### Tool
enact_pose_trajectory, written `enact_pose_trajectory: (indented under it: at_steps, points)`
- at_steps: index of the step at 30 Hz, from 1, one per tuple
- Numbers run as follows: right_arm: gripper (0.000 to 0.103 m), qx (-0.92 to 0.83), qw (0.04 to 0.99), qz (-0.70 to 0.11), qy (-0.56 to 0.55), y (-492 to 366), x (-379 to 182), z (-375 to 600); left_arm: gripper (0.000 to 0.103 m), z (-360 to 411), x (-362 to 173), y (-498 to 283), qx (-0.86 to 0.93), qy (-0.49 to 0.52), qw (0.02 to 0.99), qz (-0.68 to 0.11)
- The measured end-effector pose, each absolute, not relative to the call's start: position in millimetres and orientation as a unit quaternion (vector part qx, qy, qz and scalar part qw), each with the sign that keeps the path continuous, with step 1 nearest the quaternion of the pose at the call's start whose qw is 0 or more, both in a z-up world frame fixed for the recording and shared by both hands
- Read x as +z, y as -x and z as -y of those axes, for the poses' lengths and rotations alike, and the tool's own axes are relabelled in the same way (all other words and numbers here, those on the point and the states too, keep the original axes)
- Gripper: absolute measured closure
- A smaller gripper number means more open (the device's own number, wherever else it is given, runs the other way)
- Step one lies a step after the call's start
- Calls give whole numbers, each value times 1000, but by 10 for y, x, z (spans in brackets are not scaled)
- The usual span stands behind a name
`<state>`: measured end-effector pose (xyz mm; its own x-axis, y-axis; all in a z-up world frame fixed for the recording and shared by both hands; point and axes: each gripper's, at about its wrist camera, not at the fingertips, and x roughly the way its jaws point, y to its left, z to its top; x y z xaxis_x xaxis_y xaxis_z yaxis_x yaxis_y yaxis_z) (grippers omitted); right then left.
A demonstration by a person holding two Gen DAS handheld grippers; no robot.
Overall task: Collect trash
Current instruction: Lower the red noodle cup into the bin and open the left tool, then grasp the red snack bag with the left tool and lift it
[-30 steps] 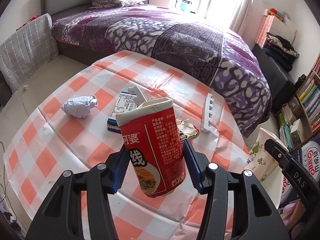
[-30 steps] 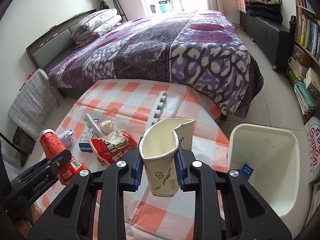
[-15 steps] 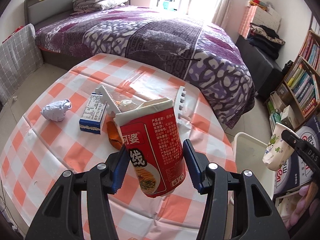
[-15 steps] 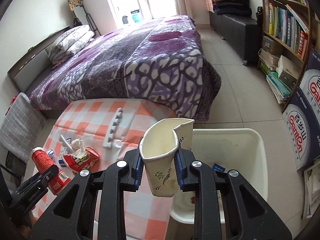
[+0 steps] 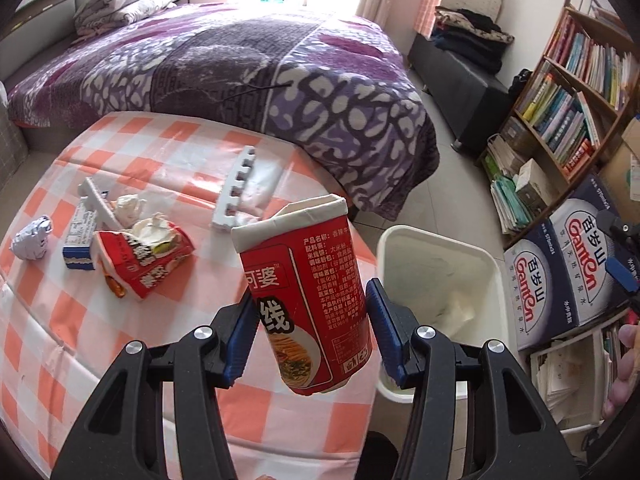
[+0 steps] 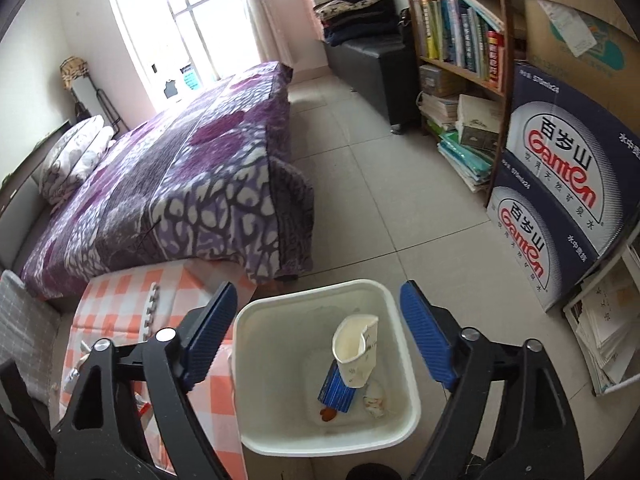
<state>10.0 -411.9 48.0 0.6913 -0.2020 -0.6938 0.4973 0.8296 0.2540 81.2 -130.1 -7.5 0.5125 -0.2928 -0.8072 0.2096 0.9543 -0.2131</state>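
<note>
Paper cup (image 6: 356,350) lies in the bin (image 6: 256,380) below the right tongs (image 6: 320,336), whose jaws have just opened, empty.

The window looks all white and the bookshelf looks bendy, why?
In both wrist views daylight overexposes the window, so the panes wash out white. The fisheye lenses bow straight things near the edges, like the bookshelf. Close things stay sharp: the red noodle cup and the white bin.
</note>
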Motion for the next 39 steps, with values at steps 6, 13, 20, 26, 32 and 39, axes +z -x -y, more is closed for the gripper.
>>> enact_pose_trajectory:
  at_steps: [6, 13, 20, 26, 32, 39]
  points:
    - [8, -213, 879, -331, -269, 3, 452, 4449, 50, 1844, -42, -871, -187, 28, 857, -480]
    - [8, -209, 877, -323, -287, 77, 456, 4549, 49, 2347, -3, -851, -246, 11, 838, -487]
    - [8, -214, 877, -316, -291, 88, 468, 4569, 29, 2499, -17, -840, -289, 41, 816, -500]
    - [8, -207, 882, -328, -267, -67, 458, 4332, 27, 2254, -4, -819, -262, 15, 833, -488]
    - [8, -176, 893, -356, -210, -371, 432, 3769, 26, 1733, -91, -893, -211, -14, 849, -485]
    - [8, -130, 898, -396, -140, -721, 314, 3034, 24, 991, -179, -1086, -131, -49, 876, -462]
